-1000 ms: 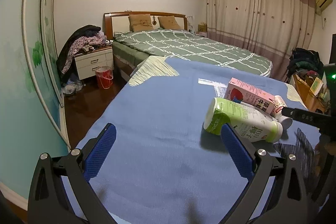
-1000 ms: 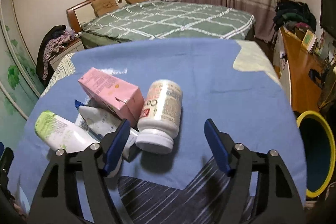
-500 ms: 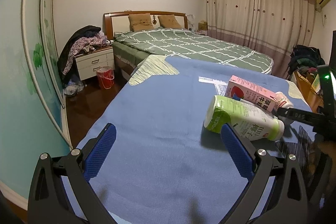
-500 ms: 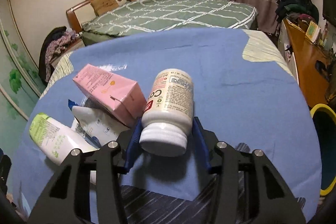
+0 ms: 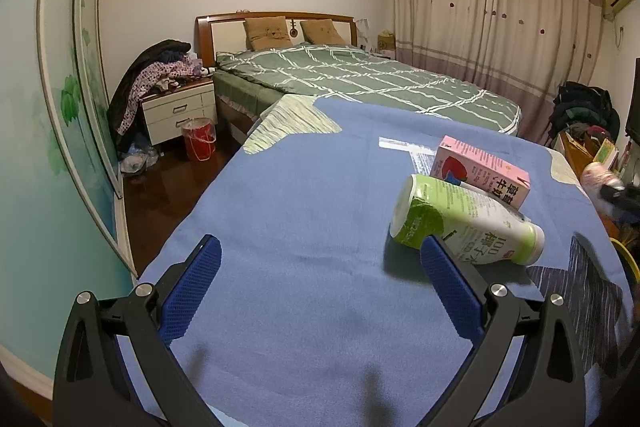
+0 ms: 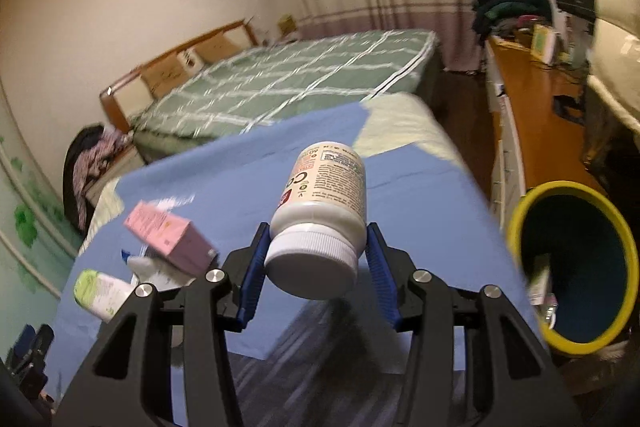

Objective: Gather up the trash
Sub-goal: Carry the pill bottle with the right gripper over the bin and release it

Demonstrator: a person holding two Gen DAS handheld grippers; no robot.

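**White pill bottle pinched in my right hand-held gripper, clear of the blue surface**

My right hand-held gripper (image 6: 316, 259) is clamped on the white pill bottle (image 6: 320, 211), its blue pads pressing the sides just above the ribbed white cap. The cap faces me and the base points away, so the bottle lies roughly level along the fingers, off the blue cloth of the surface (image 6: 400, 187). Its label is pale with a red patch at the left edge, a large dark "C" and blocks of fine black print too small for me to read.

To the right of the bottle, beyond the edge of the surface, stands the yellow-rimmed bin (image 6: 576, 267), dark blue inside, with some small pieces lying in it.

My left hand-held gripper (image 5: 320, 263) is spread wide with nothing between its pads, hanging over bare blue cloth. Just past its right finger lies a green and white drink bottle (image 5: 464, 223) on its side, printed with "100" and Chinese characters. Touching it behind is a pink carton (image 5: 480, 171) with a red fruit picture and Chinese lettering on the end. A white wrapper lies half hidden under these two.
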